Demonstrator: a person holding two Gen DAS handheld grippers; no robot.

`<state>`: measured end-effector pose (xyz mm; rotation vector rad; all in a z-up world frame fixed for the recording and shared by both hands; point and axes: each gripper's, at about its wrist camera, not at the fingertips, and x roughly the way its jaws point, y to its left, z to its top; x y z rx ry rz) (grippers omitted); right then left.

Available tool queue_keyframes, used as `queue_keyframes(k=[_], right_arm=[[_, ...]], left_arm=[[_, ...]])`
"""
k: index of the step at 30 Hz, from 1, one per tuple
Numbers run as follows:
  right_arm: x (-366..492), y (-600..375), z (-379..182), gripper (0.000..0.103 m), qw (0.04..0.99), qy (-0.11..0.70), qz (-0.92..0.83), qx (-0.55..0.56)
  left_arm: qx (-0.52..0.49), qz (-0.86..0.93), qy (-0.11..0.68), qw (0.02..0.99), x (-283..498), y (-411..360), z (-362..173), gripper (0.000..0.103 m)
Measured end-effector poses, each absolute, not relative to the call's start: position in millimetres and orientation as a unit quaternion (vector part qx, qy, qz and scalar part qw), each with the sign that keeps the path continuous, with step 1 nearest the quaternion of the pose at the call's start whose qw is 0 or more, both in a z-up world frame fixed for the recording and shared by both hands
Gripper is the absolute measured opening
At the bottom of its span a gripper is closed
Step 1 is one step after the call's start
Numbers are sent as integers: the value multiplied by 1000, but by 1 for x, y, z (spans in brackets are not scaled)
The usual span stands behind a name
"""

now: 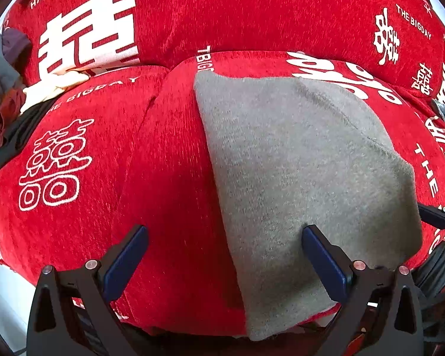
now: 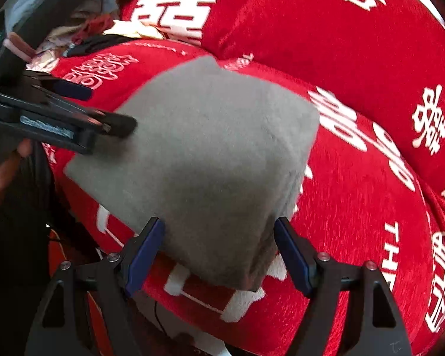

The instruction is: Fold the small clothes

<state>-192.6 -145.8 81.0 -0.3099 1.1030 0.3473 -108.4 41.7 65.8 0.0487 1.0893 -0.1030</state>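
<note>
red sofa cover (image 1: 175,178): plush fabric with white double-happiness characters and lettering such as "the bigday"; it covers the seat cushions and the backrest in both views.

folded grey garment (image 1: 296,163): a fleecy grey cloth folded to a rough rectangle, lying flat on the seat cushion near its front edge. in the right wrist view the same garment (image 2: 210,154) shows stacked layers along its right edge.

pile of clothes (image 2: 74,14): mixed grey, pink and dark items heaped at the far left end of the sofa, well apart from the grey garment.

left gripper (image 1: 225,262): jaws wide apart, nothing clamped. one blue pad hangs over the bare red cover, the other over the garment's near left part.

right gripper (image 2: 219,252): jaws wide apart, straddling the garment's near right corner. whether the pads touch the cloth cannot be told; no grip is visible.
</note>
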Motion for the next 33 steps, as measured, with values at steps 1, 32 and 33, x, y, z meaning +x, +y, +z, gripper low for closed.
queue_keyframes(k=[1, 32, 33], right_arm=[[-192, -149, 79, 80, 825, 523, 160, -142], [-197, -226, 80, 71, 820, 495, 257, 127], [-193, -223, 79, 60, 816, 495, 267, 130]], left_arm=[[22, -50, 518, 853, -109, 42, 65, 103], [-40, -149, 578, 801, -24, -49, 85, 103], [-55, -153, 591, 790, -14, -54, 80, 103]])
